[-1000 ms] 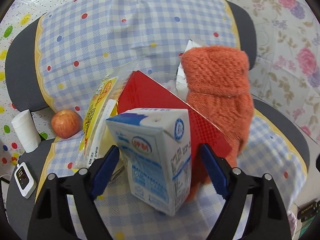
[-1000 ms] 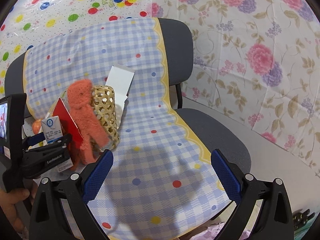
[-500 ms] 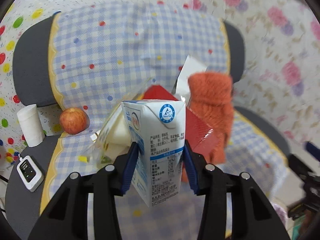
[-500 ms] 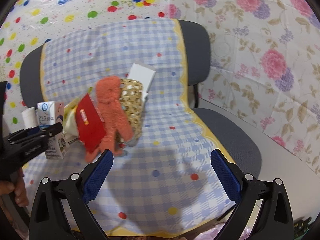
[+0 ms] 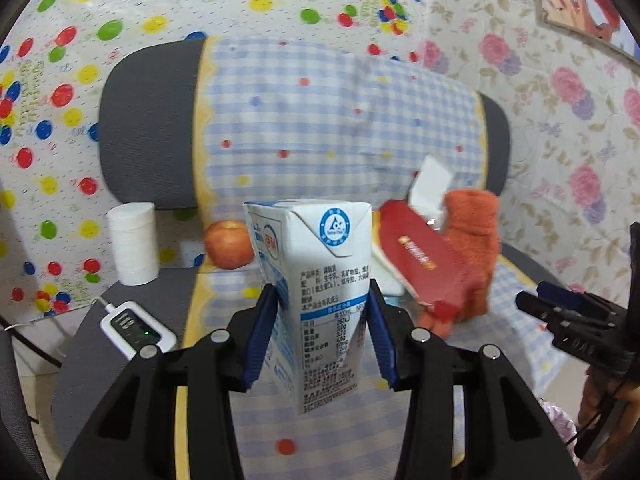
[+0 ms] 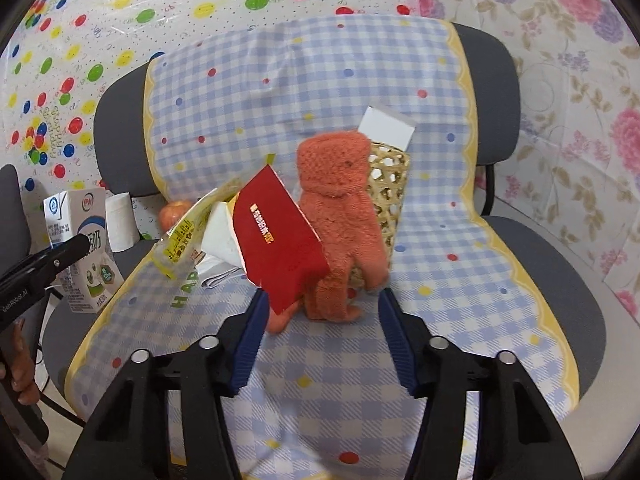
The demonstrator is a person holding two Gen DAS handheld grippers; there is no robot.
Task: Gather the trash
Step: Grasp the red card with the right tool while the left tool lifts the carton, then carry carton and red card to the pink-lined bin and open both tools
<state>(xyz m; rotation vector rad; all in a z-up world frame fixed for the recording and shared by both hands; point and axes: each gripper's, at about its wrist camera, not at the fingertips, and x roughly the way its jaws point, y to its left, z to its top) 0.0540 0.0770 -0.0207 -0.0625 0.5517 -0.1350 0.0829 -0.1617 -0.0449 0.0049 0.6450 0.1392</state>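
Note:
My left gripper (image 5: 322, 296) is shut on a white and blue milk carton (image 5: 320, 264), held upright above the checked seat cloth (image 5: 320, 432). In the right wrist view the carton (image 6: 80, 232) hangs at the far left, apart from the pile. My right gripper (image 6: 322, 304) is low over the seat and its jaws are closing. The lower end of an orange knitted glove (image 6: 340, 220) and a corner of a red packet (image 6: 276, 240) lie between the pads, which do not press on them. A yellow wrapper (image 6: 184, 240) and white paper (image 6: 220, 236) lie left of the packet.
A woven basket (image 6: 388, 184) with a white card (image 6: 386, 128) stands behind the glove. An apple (image 5: 228, 244), a paper roll (image 5: 134, 244) and a white charger (image 5: 136, 328) sit at the left of the chair. Patterned walls close in behind.
My left gripper shut on the carton and carried it up and away from the pile. My right gripper came in toward the glove and red packet, and its jaws narrowed.

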